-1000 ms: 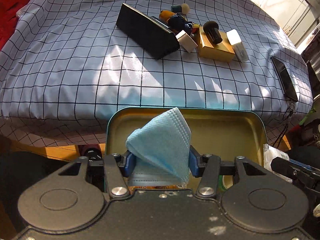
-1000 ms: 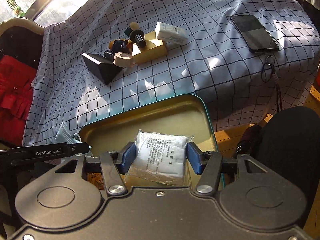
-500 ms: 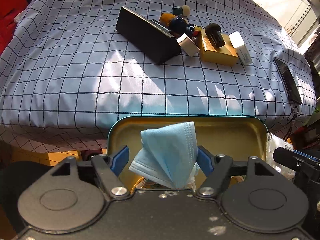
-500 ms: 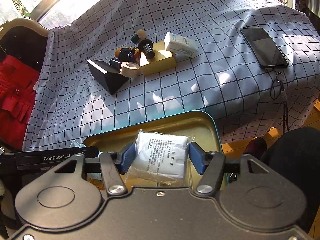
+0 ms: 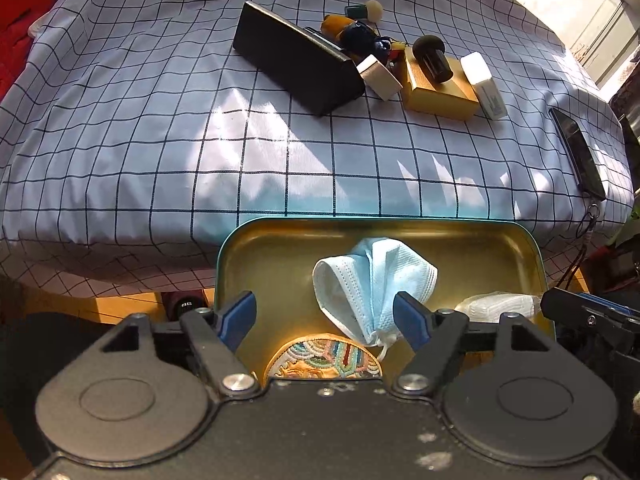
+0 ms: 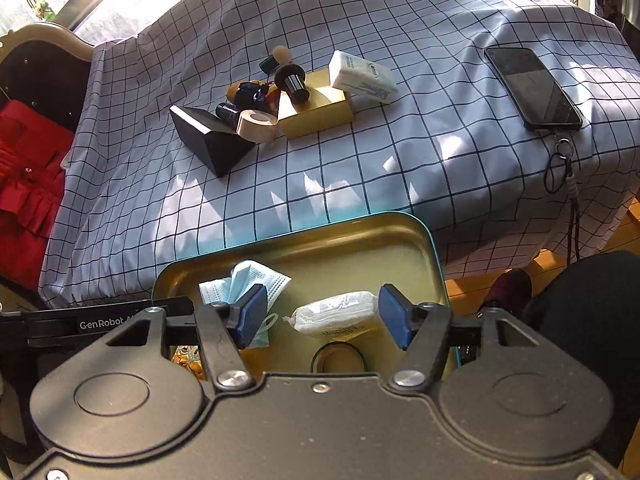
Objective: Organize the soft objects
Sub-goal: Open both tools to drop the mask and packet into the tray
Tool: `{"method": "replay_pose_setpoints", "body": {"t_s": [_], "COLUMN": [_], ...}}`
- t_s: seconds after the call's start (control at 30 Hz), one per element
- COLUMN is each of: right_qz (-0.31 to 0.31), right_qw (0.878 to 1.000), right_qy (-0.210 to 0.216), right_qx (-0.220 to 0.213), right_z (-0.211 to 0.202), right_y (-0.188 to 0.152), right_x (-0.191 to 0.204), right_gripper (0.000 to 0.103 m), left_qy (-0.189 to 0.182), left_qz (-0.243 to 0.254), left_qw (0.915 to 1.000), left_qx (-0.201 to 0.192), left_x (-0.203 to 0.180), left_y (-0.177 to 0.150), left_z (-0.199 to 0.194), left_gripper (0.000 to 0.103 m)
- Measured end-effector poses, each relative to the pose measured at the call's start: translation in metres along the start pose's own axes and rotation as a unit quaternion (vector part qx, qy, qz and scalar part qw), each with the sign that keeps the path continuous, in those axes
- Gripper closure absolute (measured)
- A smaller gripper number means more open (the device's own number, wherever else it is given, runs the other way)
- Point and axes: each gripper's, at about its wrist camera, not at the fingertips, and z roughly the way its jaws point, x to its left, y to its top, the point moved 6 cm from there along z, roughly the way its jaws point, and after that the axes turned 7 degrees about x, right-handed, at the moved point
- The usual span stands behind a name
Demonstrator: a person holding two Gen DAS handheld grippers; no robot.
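Observation:
A gold metal tin (image 5: 280, 248) sits open below both grippers, just off the bed's near edge; it also shows in the right wrist view (image 6: 360, 240). My left gripper (image 5: 328, 316) is open, and a crumpled blue face mask (image 5: 376, 280) lies loose in the tin between its fingers. My right gripper (image 6: 322, 316) is open above a white packet of wipes (image 6: 336, 314) lying in the tin. The mask (image 6: 244, 280) lies left of the packet. An embroidered pouch (image 5: 324, 360) lies in the tin's near part.
On the checked bedsheet (image 5: 160, 120) stand a black case (image 5: 296, 60), a gold box (image 5: 436, 84) with a black brush (image 5: 432, 56), a white box (image 5: 484, 84) and small items. A phone (image 6: 532, 88) lies at the right edge. A round tape roll (image 6: 338, 358) sits in the tin.
Both grippers have opened. The left one let go of the blue mask and the right one let go of the white packet; both now lie in the tin.

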Motion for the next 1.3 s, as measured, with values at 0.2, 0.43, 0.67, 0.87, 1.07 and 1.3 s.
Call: {"method": "replay_pose_setpoints", "body": {"t_s": [0.2, 0.43, 0.67, 0.87, 1.07, 1.3], "right_qz": [0.002, 0.015, 0.009, 0.004, 0.007, 0.012], "right_qw": [1.000, 1.000, 1.000, 1.000, 1.000, 1.000], "right_qy": [0.001, -0.005, -0.002, 0.000, 0.001, 0.000], "right_qx": [-0.002, -0.012, -0.007, -0.001, 0.005, 0.012], "right_z": [-0.002, -0.009, -0.010, -0.008, -0.004, 0.002], "right_y": [-0.001, 0.000, -0.005, -0.009, -0.011, -0.009], "right_x": [-0.001, -0.008, -0.005, -0.003, -0.004, -0.007], "right_gripper": [0.043, 0.043, 0.043, 0.043, 0.043, 0.043], "left_qy": [0.001, -0.001, 0.000, 0.000, 0.000, 0.001], "left_qz": [0.000, 0.001, 0.002, 0.002, 0.003, 0.004], "left_qw": [1.0000, 1.0000, 1.0000, 1.0000, 1.0000, 1.0000], "left_qx": [-0.001, -0.005, -0.005, -0.002, 0.003, 0.008], "left_x": [-0.001, -0.001, -0.003, -0.004, -0.007, -0.008], "left_y": [-0.002, -0.007, -0.014, -0.018, -0.020, -0.015], "left_z": [-0.001, -0.006, -0.009, -0.008, -0.005, 0.000], "left_gripper": [0.028, 0.028, 0.027, 0.026, 0.026, 0.025]}}
